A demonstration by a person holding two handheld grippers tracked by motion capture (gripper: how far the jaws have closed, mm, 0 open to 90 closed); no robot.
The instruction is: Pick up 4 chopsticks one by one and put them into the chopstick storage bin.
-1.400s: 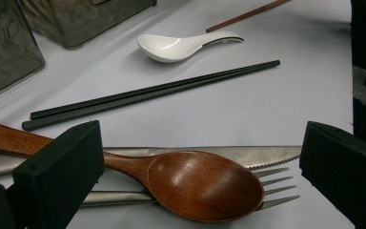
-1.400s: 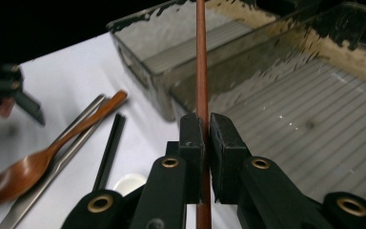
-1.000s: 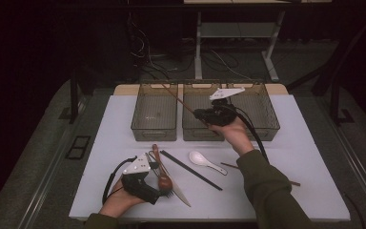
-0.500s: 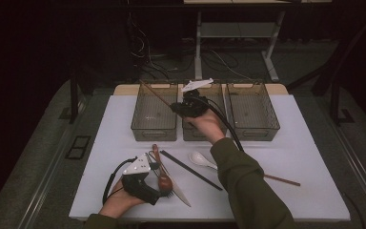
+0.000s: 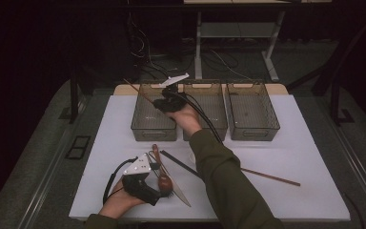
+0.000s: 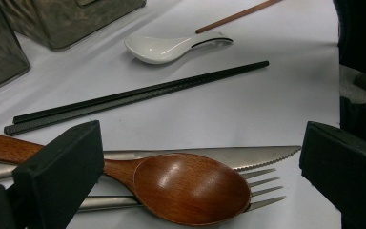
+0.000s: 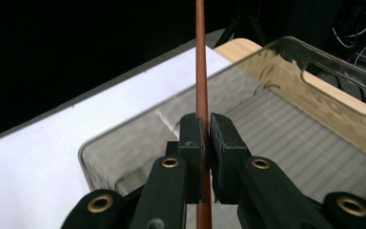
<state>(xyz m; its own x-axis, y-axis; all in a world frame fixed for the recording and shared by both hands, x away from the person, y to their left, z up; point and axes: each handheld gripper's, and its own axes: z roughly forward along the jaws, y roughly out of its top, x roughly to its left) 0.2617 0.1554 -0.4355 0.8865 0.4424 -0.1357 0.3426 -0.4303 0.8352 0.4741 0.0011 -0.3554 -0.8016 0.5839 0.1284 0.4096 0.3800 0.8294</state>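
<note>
Brown chopstick point(image 7: 200, 57) up-left (over bin point(image 5: 145, 130))

The person's sleeve point(image 5: 228, 186) is covering most of the white spoon point(image 5: 192, 156) in the high view. The wooden spoon point(image 6: 186, 186) is hiding the fork's point(image 6: 262, 183) neck, and its own handle is running off the left edge.

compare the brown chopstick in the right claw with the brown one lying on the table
The held chopstick is clamped in the shut right claw, raised over the left bin. The loose chopstick lies flat on the table at the right, untouched. Both are thin, brown, wooden-looking sticks.
</note>
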